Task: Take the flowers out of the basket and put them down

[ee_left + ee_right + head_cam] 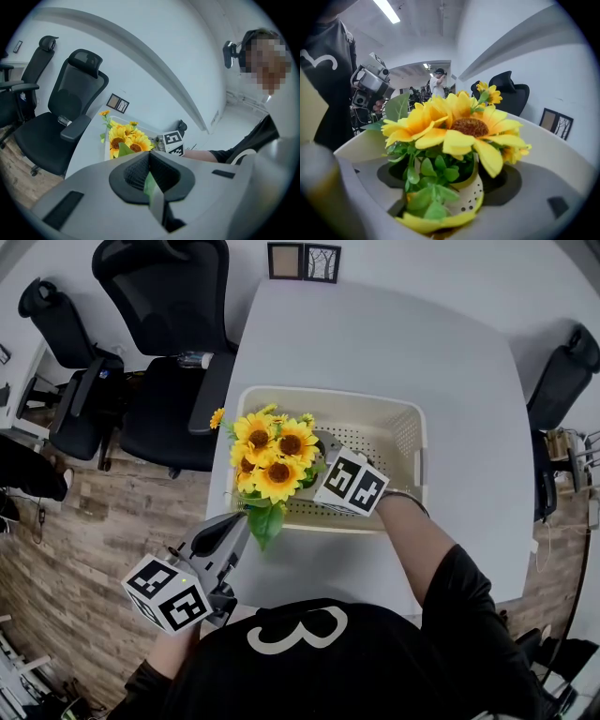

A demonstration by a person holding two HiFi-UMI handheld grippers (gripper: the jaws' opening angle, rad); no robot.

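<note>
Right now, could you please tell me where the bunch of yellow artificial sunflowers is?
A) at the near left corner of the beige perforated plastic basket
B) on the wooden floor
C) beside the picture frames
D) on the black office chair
A: the head view shows the yellow sunflowers over the near left corner of the beige perforated basket, with the left gripper shut on their green stem.

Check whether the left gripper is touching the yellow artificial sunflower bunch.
Touching. The left gripper view shows the left gripper pinching a green leaf of the yellow sunflower bunch.
</note>
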